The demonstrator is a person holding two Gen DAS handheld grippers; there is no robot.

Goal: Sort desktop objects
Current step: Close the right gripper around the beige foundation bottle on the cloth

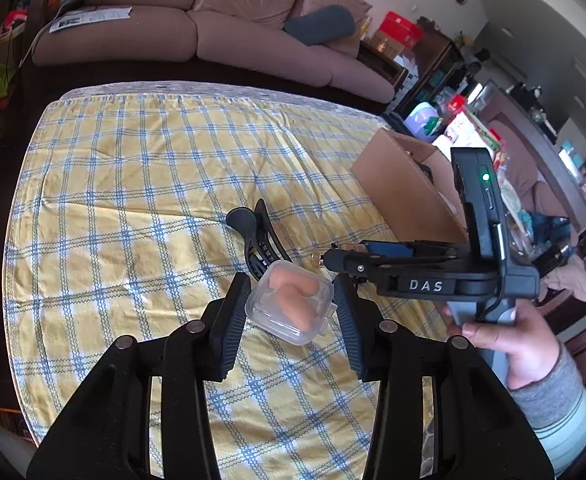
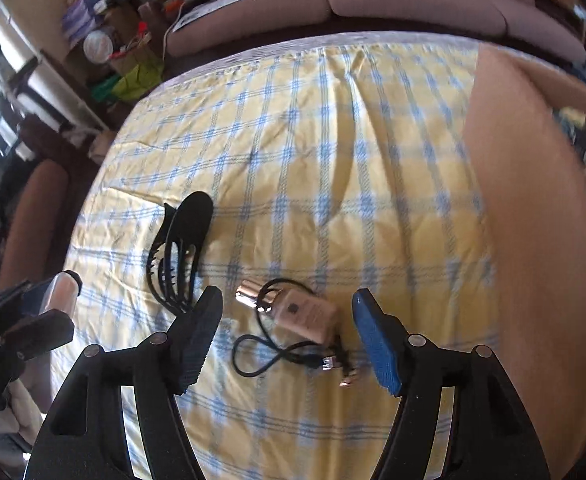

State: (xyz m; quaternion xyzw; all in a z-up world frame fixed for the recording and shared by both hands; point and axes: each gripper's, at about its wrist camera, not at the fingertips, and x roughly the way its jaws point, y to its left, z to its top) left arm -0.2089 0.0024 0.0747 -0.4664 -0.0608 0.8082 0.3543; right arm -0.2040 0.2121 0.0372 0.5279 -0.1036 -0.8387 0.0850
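Desktop objects left on the checked cloth of the worktop: a small beige bottle with a shiny cap, a black cable looped around and under it, and a black hair claw to its far left. Cardboard box stands at the right edge, presumably the sorting target.

Left tongs are clamped on a clear plastic case with a peach-coloured item inside, lifted off the cloth. Hold looks stable.

Right tongs stand apart, nothing between the pads, hovering above the bottle and cable. View is motion-blurred.

Step in hand, as judged: pick up the bottle with the right tongs.
- Centre the jaws over the bottle body, not the cap; the cap looks slick.
- Bottle lies at a slant; turn the wrist so the pads meet its long sides.
- Cable loop crosses the neck, so it may drag along or snag. Lift slowly and check.
- Keep the left tongs well apart from the descent path.
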